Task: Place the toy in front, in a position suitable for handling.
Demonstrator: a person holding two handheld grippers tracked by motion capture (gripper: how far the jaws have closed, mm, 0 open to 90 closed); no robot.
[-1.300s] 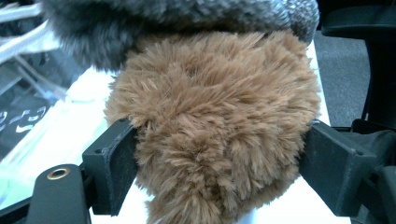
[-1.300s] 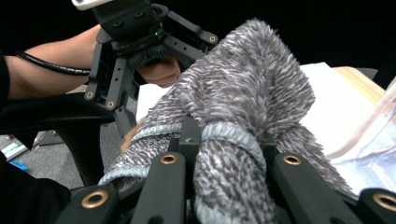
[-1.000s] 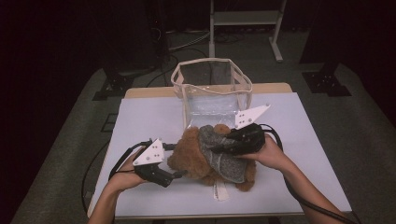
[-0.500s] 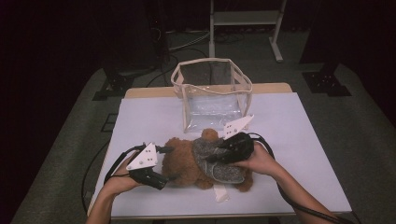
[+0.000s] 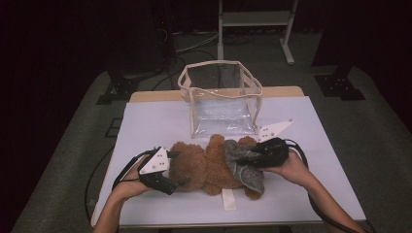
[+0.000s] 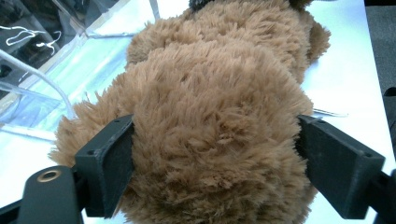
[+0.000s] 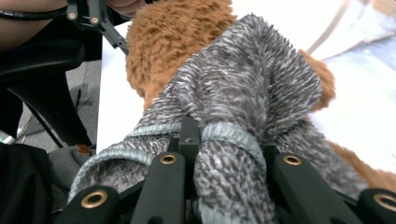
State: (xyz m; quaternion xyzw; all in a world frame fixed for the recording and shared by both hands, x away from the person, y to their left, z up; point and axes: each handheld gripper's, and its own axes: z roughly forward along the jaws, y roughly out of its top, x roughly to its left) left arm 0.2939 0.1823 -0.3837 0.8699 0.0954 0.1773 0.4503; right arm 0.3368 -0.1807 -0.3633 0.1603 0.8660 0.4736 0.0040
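Note:
A brown teddy bear (image 5: 204,167) lies on its side across the white table (image 5: 155,121), with a grey knitted garment (image 5: 243,162) over its right half. My left gripper (image 5: 179,169) straddles the bear's left end. In the left gripper view its jaws stand on either side of the brown plush (image 6: 215,116), fur touching both pads (image 6: 109,154); these jaws have just been opening. My right gripper (image 5: 252,158) is shut on a fold of the grey garment (image 7: 252,93), pinched between its jaws (image 7: 229,144), with brown fur (image 7: 173,42) beyond it.
A clear plastic bag (image 5: 221,97) with beige trim stands open just behind the bear, also seen as the bag (image 6: 37,56) at the upper left. A white strap (image 5: 228,199) lies under the bear near the front edge. Dark floor and stands surround the table.
The bear has come down from a raised, bunched pose to lie flat and stretched out. My right hand sank with the grey garment. The left hand stayed about where it was.

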